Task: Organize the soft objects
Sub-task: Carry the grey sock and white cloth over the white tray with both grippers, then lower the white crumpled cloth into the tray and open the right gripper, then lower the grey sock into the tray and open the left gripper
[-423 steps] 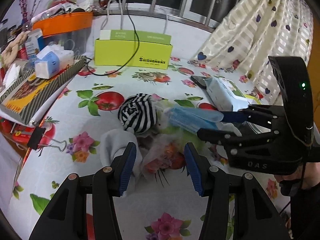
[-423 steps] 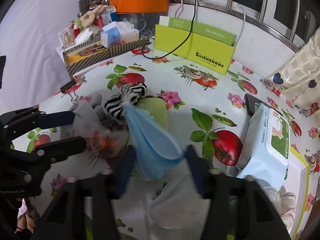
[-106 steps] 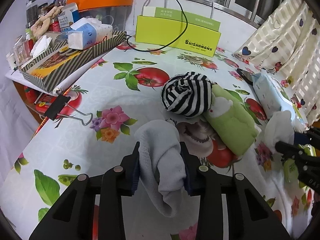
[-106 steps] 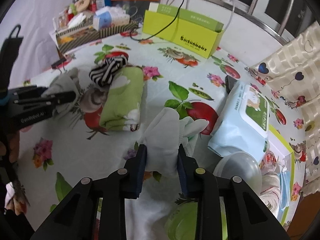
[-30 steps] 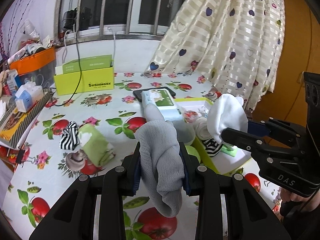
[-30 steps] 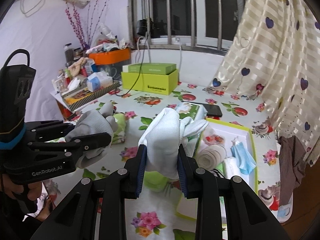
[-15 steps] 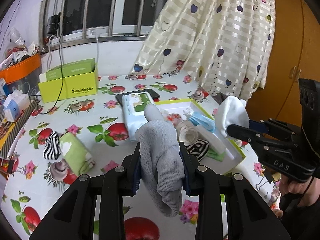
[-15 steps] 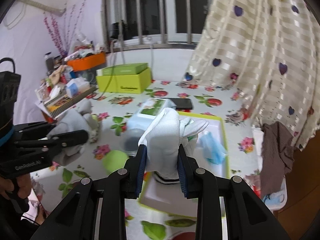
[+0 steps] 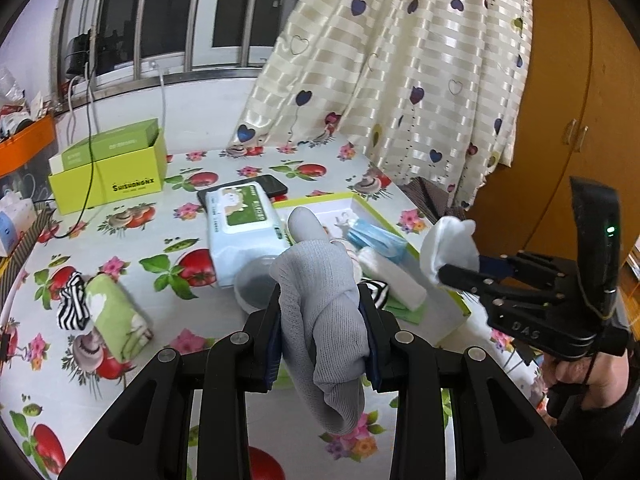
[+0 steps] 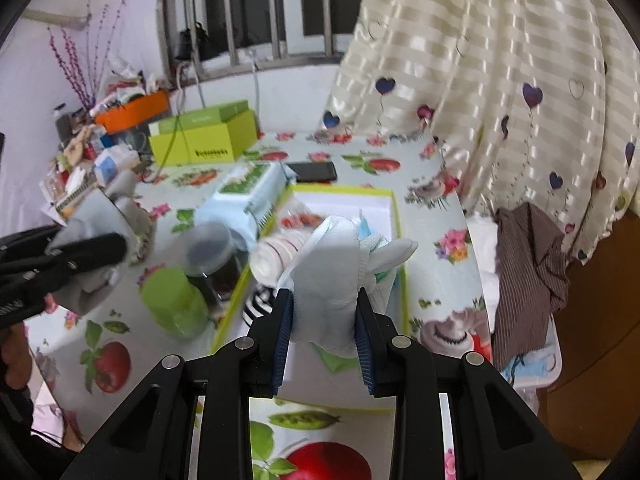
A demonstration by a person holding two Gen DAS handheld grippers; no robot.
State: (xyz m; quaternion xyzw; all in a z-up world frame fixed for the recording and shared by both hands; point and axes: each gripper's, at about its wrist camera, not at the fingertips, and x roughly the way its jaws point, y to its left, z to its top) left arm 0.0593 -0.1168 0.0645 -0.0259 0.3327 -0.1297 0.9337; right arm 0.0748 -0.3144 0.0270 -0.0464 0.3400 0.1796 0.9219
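My left gripper (image 9: 322, 340) is shut on a grey glove (image 9: 320, 320) and holds it in the air above the table. My right gripper (image 10: 324, 334) is shut on a white glove (image 10: 332, 276) above the near end of the white tray with a green rim (image 10: 394, 216). The tray holds a blue face mask (image 9: 376, 240), a rolled white cloth (image 9: 390, 276) and a striped sock (image 10: 256, 306). A green folded cloth (image 9: 114, 316) and a black-and-white striped sock (image 9: 72, 306) lie on the table at the left. The right gripper with its white glove shows in the left wrist view (image 9: 450, 260).
A wet-wipes pack (image 9: 240, 224), a phone (image 9: 276, 186), a grey bowl (image 9: 256, 282) and a green cup (image 10: 174, 304) stand beside the tray. A yellow-green box (image 9: 108, 176) stands at the back. A curtain (image 9: 400, 80) hangs on the right. Clutter lines the left edge.
Both grippers have moved right and forward with their gloves. The right gripper now hangs over the tray's near end, and the tray looks closer in both views.
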